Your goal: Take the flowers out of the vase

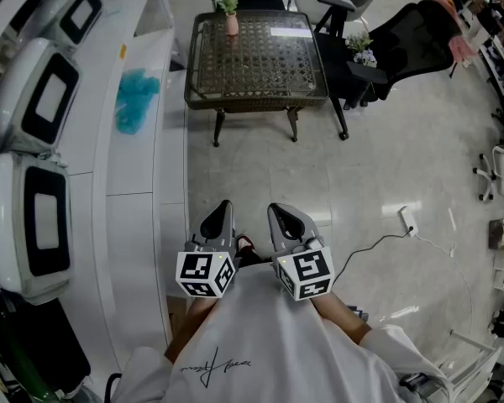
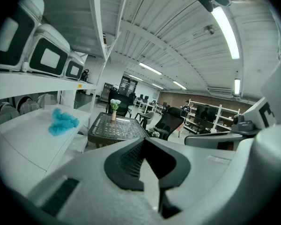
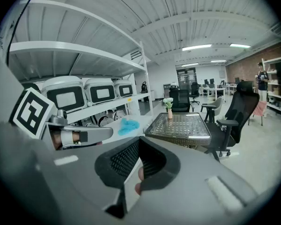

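A small pink vase holding white flowers (image 1: 228, 7) stands at the far edge of a dark wicker table (image 1: 256, 99), well ahead of me across the floor. The flowers (image 2: 114, 107) show small in the left gripper view, and the flowers (image 3: 168, 104) show small in the right gripper view too. Both grippers are held close to the person's body, far from the table. My left gripper (image 1: 219, 222) has its jaws together with nothing between them. My right gripper (image 1: 283, 222) is likewise shut and empty, side by side with the left.
A white shelf unit (image 1: 139, 166) with white appliances (image 1: 34, 112) and a blue cloth (image 1: 137, 99) runs along the left. Black office chairs (image 1: 412, 36) and a second small plant (image 1: 361, 49) stand right of the table. A cable with a plug (image 1: 407, 219) lies on the floor.
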`<act>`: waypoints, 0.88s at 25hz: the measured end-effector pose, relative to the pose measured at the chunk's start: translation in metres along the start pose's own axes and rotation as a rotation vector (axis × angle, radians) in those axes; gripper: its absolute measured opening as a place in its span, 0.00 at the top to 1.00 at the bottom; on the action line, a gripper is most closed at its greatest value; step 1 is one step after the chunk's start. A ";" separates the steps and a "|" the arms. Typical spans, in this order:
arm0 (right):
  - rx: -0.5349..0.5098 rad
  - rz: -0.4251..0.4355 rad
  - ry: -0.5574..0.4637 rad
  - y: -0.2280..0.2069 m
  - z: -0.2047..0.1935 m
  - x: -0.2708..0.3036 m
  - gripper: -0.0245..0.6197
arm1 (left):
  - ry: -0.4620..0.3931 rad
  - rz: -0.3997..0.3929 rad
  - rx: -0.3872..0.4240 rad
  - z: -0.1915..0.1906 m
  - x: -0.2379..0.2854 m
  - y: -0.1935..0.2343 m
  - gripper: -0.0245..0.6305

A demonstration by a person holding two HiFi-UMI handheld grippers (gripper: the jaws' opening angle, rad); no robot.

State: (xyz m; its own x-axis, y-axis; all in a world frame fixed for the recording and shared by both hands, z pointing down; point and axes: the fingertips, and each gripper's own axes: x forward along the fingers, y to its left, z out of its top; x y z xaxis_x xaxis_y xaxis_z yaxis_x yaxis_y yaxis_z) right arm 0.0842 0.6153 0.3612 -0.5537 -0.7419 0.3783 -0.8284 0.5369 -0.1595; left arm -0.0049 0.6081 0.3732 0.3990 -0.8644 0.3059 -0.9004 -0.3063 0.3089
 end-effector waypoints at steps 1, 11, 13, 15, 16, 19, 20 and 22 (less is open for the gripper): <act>-0.002 -0.001 0.002 0.001 -0.001 0.001 0.95 | -0.007 -0.006 0.004 0.002 -0.001 0.001 0.96; -0.005 0.009 -0.017 0.016 0.007 0.013 0.95 | -0.042 -0.004 0.025 0.012 -0.009 0.018 0.96; 0.025 0.016 -0.023 0.019 0.007 0.016 0.95 | -0.050 -0.003 0.027 0.014 -0.011 0.022 0.96; 0.051 0.018 -0.029 0.021 0.007 0.017 0.95 | -0.053 -0.015 0.034 0.015 -0.012 0.024 0.96; 0.057 0.017 -0.031 0.022 0.007 0.017 0.95 | -0.054 -0.025 0.037 0.015 -0.013 0.024 0.96; 0.059 0.015 -0.037 0.025 0.008 0.020 0.95 | -0.056 -0.044 0.038 0.016 -0.013 0.025 0.96; 0.058 0.016 -0.036 0.026 0.009 0.021 0.95 | -0.055 -0.046 0.036 0.016 -0.013 0.026 0.96; 0.056 0.017 -0.033 0.027 0.009 0.023 0.95 | -0.052 -0.047 0.032 0.016 -0.012 0.028 0.96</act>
State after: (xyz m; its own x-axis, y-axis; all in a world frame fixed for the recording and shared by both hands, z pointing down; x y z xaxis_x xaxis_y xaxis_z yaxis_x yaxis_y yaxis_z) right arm 0.0484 0.6094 0.3574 -0.5691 -0.7464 0.3450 -0.8220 0.5267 -0.2165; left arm -0.0381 0.6036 0.3635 0.4320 -0.8681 0.2447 -0.8864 -0.3585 0.2930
